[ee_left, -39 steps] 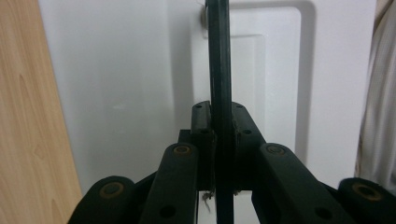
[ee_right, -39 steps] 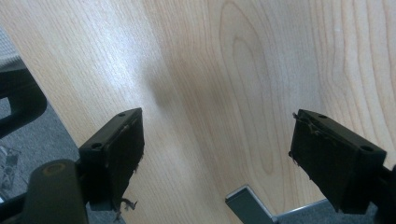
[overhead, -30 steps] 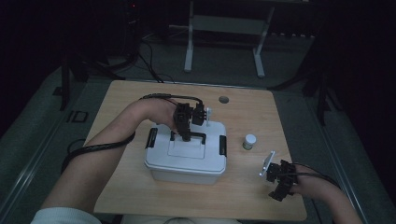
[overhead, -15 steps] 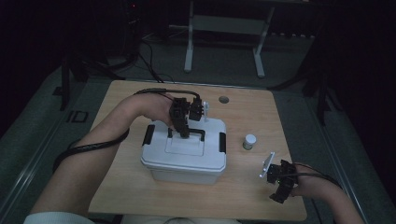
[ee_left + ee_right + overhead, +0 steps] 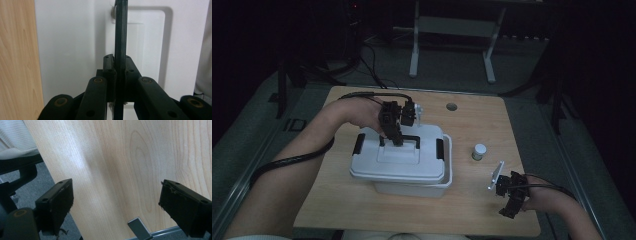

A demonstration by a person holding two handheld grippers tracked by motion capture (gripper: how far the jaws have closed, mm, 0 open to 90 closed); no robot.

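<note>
Two grippers work: the left gripper [image 5: 396,136] clamps its fingers on the black handle [image 5: 411,139] of the white box [image 5: 402,165] mid-desk [image 5: 337,200]; the right gripper [image 5: 510,194], fingers just opened and empty, hovers near the desk's right front corner.

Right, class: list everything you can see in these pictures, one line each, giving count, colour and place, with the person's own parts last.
Table: one, light wood, centre.
Storage box: one, white, middle of table.
Lid: one, white, tilted atop the box.
Handle: one, black, on the lid.
Latches: two, black, at the lid's ends.
Small jar: one, white cap, right of the box.
Left gripper: one, black, shut on the handle.
Right gripper: one, black, open, near table's right front.
</note>
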